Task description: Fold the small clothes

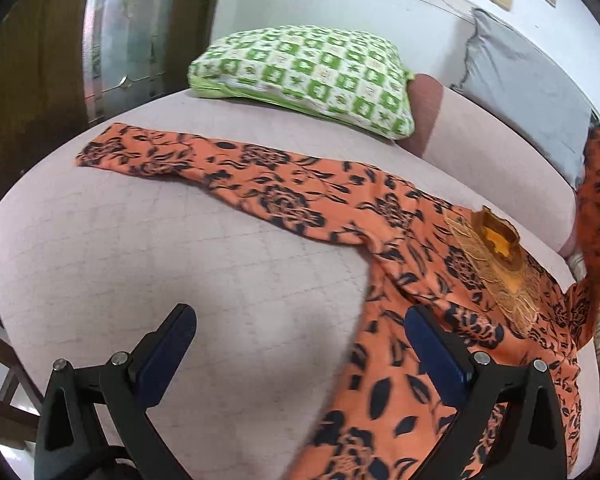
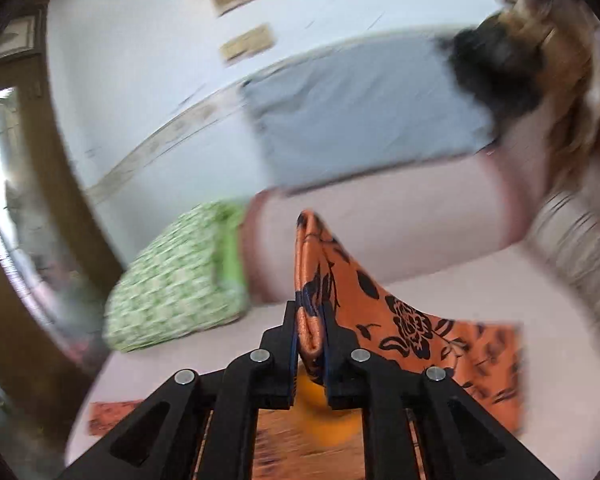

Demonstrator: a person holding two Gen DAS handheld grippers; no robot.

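An orange garment with a black flower print (image 1: 384, 216) lies spread on a pale pink bed (image 1: 172, 248), one sleeve stretched to the left, its gold embroidered neckline (image 1: 496, 252) at the right. My left gripper (image 1: 300, 320) is open and empty, just above the bed, its right finger over the garment's left side. My right gripper (image 2: 310, 312) is shut on a fold of the orange garment (image 2: 324, 264) and holds it lifted above the bed. The right wrist view is blurred by motion.
A green and white checked pillow (image 1: 304, 76) lies at the head of the bed, also in the right wrist view (image 2: 176, 276). A grey pillow (image 1: 528, 92) leans on the white wall. A striped cloth (image 2: 580, 248) lies at the right. A dark wooden door frame (image 1: 28, 80) stands left.
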